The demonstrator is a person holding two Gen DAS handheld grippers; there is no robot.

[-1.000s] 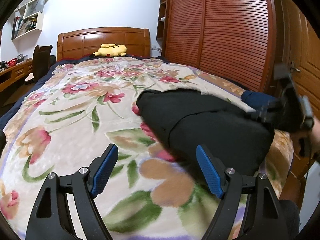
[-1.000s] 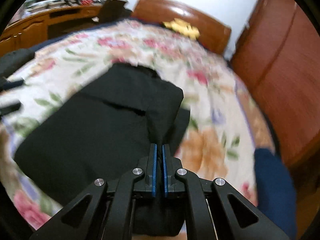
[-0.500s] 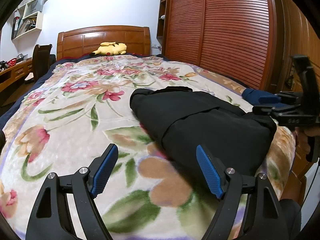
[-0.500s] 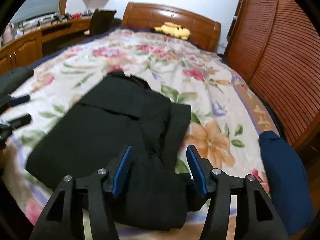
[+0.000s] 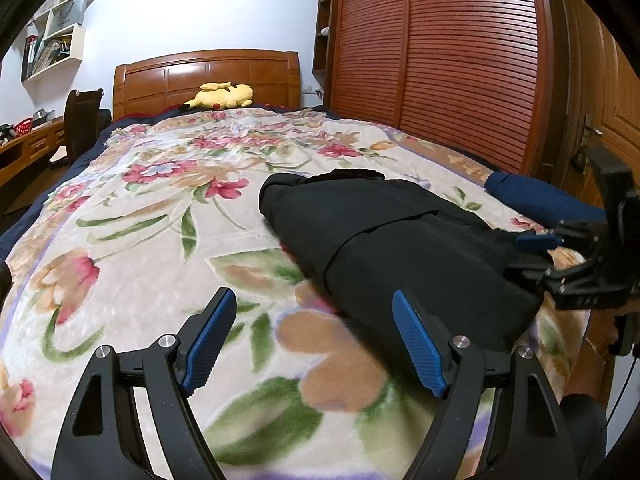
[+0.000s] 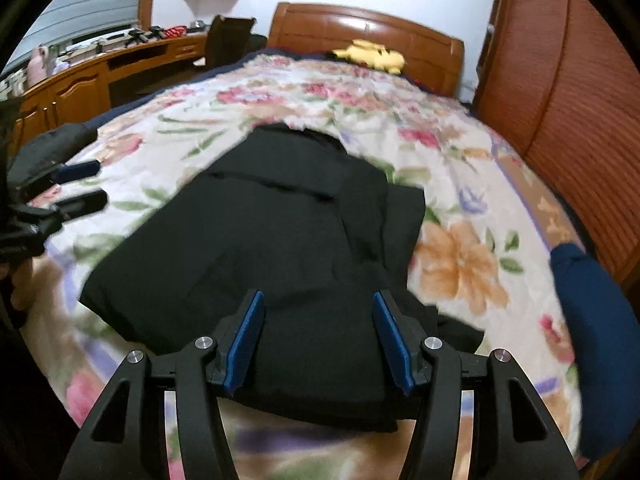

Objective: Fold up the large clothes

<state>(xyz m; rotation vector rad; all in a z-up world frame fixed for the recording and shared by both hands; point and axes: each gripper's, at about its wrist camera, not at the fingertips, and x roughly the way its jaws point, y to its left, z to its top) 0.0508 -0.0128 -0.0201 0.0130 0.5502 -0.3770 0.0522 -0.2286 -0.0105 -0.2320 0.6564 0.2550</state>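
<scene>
A folded black garment (image 5: 400, 240) lies on the floral blanket (image 5: 160, 240) near the bed's foot, seen from above in the right wrist view (image 6: 280, 232). My left gripper (image 5: 312, 300) hovers open over the blanket just left of the garment, with nothing between its fingers. My right gripper (image 6: 318, 304) is open over the garment's near edge; its blue pads stand apart from the cloth. In the left wrist view the right gripper (image 5: 528, 254) shows at the garment's right end. The left gripper (image 6: 86, 186) appears at the far left of the right wrist view.
A rolled navy garment (image 5: 540, 200) lies at the bed's right edge beside the black one. A yellow plush toy (image 5: 222, 96) rests by the headboard. A slatted wooden wardrobe (image 5: 460, 60) lines the right side; a chair (image 5: 82, 120) and desk stand left.
My right gripper went from shut on the black garment to open and let it go. It drew back and sank a little. The left gripper stayed put.
</scene>
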